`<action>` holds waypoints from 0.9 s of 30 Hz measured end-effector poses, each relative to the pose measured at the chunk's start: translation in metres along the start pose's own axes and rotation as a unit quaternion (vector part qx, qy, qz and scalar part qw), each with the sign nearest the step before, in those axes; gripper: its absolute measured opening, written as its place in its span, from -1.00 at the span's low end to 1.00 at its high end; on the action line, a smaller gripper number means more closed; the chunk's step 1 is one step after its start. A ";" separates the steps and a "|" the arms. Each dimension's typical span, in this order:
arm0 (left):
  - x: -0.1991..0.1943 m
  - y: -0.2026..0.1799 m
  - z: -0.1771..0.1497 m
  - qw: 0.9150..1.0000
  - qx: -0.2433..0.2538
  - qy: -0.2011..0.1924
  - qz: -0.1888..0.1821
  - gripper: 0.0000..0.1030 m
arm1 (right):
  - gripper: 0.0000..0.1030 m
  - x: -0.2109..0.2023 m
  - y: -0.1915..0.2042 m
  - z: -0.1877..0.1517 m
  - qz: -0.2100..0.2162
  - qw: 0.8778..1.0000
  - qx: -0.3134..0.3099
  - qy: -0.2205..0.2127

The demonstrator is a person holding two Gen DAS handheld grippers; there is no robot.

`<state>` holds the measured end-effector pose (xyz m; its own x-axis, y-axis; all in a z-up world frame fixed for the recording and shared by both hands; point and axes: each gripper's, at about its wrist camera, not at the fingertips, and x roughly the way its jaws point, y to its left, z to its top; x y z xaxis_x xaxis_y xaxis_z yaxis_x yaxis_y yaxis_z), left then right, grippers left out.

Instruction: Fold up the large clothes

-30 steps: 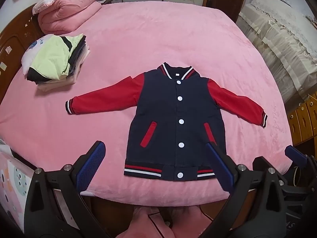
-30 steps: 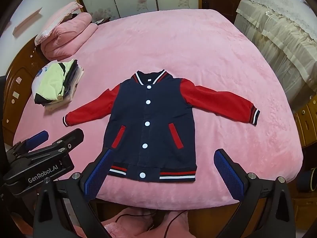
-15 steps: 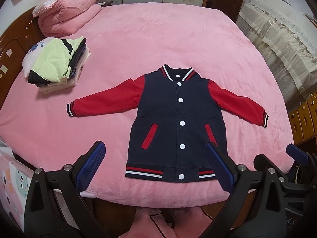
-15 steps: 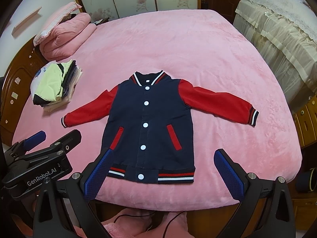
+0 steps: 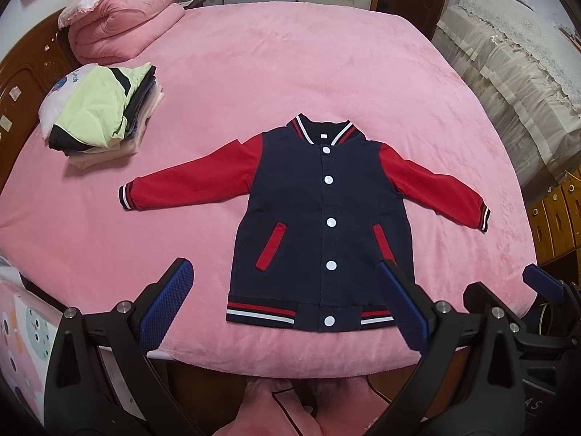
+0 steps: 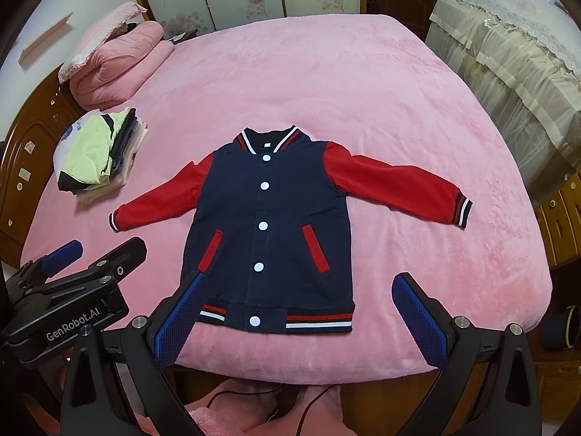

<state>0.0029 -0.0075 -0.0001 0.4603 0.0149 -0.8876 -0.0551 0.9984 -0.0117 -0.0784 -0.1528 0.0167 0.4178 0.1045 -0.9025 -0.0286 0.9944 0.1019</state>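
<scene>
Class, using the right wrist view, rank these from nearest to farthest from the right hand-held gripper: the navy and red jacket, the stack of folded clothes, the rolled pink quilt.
1. Navy and red jacket, straight ahead, its hem just past the right hand-held gripper.
2. Stack of folded clothes, left, mid-bed.
3. Rolled pink quilt, far left corner.

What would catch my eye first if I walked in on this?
The jacket, navy with red sleeves and white snaps, lies flat and buttoned near the front edge of the pink bed, both sleeves spread out. At the bed's left side sits a stack of folded clothes, with a rolled pink quilt behind it. The left tool and right tool hover open over the hem.
</scene>
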 end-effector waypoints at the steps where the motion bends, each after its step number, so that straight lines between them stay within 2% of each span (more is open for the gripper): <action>1: 0.000 -0.001 -0.001 1.000 0.000 0.001 0.000 0.93 | 0.99 0.001 -0.001 -0.001 0.000 1.000 0.000 0.001; 27: 0.002 0.000 -0.005 1.000 -0.001 0.004 -0.002 0.93 | 0.99 0.004 -0.002 -0.006 -0.006 1.000 -0.001 0.009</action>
<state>-0.0004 -0.0079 -0.0036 0.4529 0.0115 -0.8915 -0.0552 0.9984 -0.0152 -0.0824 -0.1542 0.0102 0.4014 0.0926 -0.9112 -0.0262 0.9956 0.0896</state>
